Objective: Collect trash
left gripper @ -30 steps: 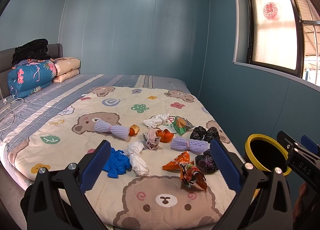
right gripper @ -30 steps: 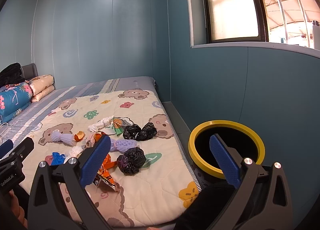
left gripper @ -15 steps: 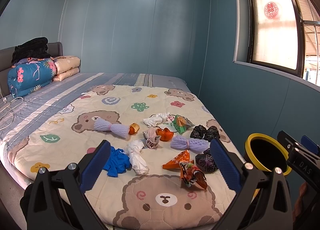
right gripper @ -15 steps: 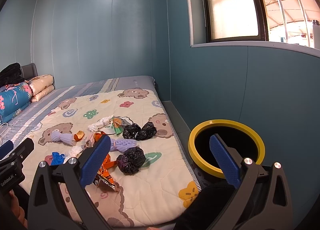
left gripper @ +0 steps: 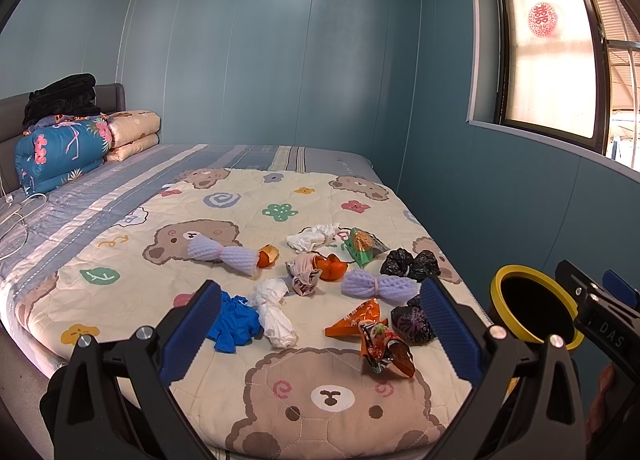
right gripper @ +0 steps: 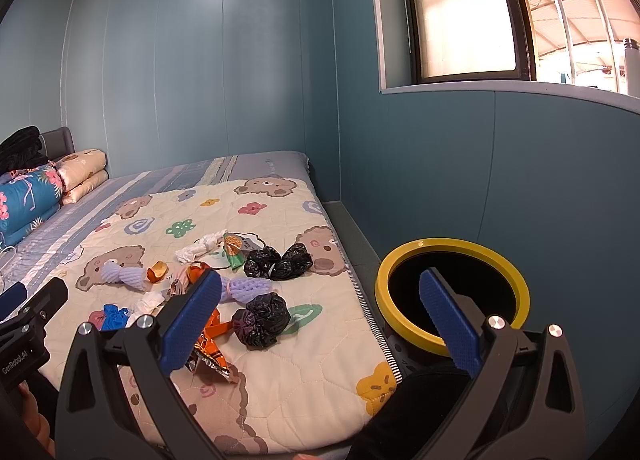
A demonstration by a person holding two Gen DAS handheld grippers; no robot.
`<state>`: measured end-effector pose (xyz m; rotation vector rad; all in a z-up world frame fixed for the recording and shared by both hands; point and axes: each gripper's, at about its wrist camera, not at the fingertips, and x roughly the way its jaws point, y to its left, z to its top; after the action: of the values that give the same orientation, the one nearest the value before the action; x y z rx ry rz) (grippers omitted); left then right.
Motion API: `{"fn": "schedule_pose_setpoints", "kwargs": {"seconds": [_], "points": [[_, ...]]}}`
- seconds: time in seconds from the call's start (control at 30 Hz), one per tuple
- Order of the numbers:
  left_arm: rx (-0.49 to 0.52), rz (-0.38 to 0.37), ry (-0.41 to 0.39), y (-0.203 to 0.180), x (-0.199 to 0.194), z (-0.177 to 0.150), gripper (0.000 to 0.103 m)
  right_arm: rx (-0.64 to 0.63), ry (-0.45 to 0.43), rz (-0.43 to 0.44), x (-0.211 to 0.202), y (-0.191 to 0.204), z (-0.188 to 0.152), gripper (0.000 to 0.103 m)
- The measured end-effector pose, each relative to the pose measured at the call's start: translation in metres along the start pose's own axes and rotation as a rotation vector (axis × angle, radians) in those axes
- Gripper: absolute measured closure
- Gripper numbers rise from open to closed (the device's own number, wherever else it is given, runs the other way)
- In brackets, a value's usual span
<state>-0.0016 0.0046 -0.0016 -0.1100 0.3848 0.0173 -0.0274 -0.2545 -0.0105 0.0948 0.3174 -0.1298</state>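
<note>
Trash lies scattered on the bear-print quilt [left gripper: 320, 412]: a blue glove [left gripper: 234, 322], white crumpled paper [left gripper: 276, 316], two purple foam nets [left gripper: 378, 286], orange snack wrappers [left gripper: 356, 318], orange peel [left gripper: 330, 266], a green packet [left gripper: 362, 246] and black bags [left gripper: 410, 264] [right gripper: 262, 320]. A black bin with a yellow rim [right gripper: 452, 294] [left gripper: 534, 306] stands on the floor right of the bed. My left gripper [left gripper: 320, 334] hangs open above the quilt's near end. My right gripper [right gripper: 320, 322] is open too, between the bed edge and the bin. Neither holds anything.
Folded quilts [left gripper: 64, 147] and dark clothes [left gripper: 60, 97] are stacked at the headboard, far left. A white cable [left gripper: 16, 215] trails on the striped sheet. Blue walls close the right side, with a window [right gripper: 464, 11] above the bin. A narrow floor strip [right gripper: 352, 227] runs along the wall.
</note>
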Motion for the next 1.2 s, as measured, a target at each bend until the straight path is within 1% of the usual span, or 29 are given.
{"fn": "schedule_pose_setpoints", "kwargs": {"seconds": [0.63,0.8,0.87,1.2], "points": [[-0.001,0.002,0.004,0.0,0.001,0.0,0.007,0.003,0.003,-0.002,0.001,0.0,0.0,0.008],[-0.002,0.001,0.005,0.002,0.004,-0.005,0.007,0.005,0.005,-0.003,0.001,0.0,-0.001,0.008],[-0.001,0.001,0.006,0.001,0.005,-0.012,0.007,0.007,0.006,-0.003,0.002,-0.001,-0.002,0.008],[-0.004,0.001,0.017,0.002,0.004,-0.017,0.007,0.01,0.012,0.001,0.003,-0.001,-0.002,0.008]]}}
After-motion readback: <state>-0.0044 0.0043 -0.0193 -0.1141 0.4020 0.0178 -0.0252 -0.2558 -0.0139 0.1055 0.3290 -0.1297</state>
